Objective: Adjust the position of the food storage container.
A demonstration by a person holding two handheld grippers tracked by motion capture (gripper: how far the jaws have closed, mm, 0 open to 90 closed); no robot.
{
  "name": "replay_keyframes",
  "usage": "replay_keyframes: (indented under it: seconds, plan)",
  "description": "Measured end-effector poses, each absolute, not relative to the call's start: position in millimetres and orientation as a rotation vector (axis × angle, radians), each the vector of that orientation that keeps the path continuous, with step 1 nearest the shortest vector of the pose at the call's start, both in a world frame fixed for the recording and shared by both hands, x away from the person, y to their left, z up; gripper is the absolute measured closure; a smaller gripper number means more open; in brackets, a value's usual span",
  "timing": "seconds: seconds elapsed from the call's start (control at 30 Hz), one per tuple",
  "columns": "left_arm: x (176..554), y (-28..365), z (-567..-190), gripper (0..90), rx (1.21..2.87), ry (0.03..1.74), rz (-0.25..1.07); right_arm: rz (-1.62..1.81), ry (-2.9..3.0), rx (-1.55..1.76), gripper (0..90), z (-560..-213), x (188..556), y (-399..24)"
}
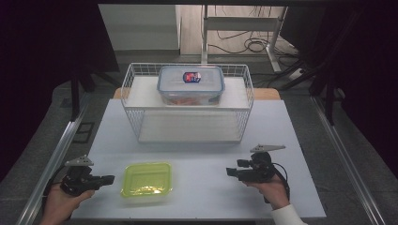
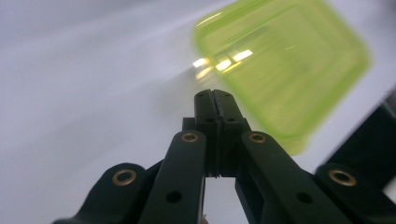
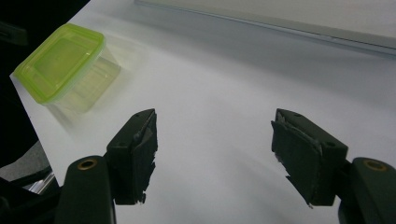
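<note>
A clear box with a lime-green lid (image 1: pixel 146 179) sits on the white table (image 1: pixel 202 140) near the front left. It appears blurred at the upper right of the left gripper view (image 2: pixel 285 65) and at the upper left of the right gripper view (image 3: pixel 63 63). My left gripper (image 1: pixel 110 179) is just left of the box, its jaws shut together with nothing between them (image 2: pixel 215 95). My right gripper (image 1: pixel 230 172) is held at the front right, pointing left toward the box, jaws open and empty (image 3: pixel 215 135).
A white wire basket (image 1: pixel 187 101) with two shelves stands at the table's back middle. On its upper shelf rests a clear blue-rimmed container (image 1: pixel 191 84) with a label on its lid. A metal rail (image 1: pixel 56 154) runs along the table's left side.
</note>
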State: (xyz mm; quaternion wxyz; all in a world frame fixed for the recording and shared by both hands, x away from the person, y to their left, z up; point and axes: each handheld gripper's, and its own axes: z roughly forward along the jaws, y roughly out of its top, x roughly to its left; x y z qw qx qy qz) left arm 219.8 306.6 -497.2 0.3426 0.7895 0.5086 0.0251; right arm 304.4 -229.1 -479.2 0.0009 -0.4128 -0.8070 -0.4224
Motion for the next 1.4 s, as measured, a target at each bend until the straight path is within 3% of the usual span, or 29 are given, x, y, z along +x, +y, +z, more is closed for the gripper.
replay_keyframes:
  seconds: [0.77,1.4]
  plan:
    - [263.7,224.8,-510.7,90.0,2.19,1.219,-0.067,-1.334,-2.53,-1.294,29.8,-479.1,304.6,-230.7]
    - [271.2,169.2,-508.9,90.0,2.245,1.096,-0.136,-1.334,-2.521,-1.303,29.2,-479.1,305.4,-231.9]
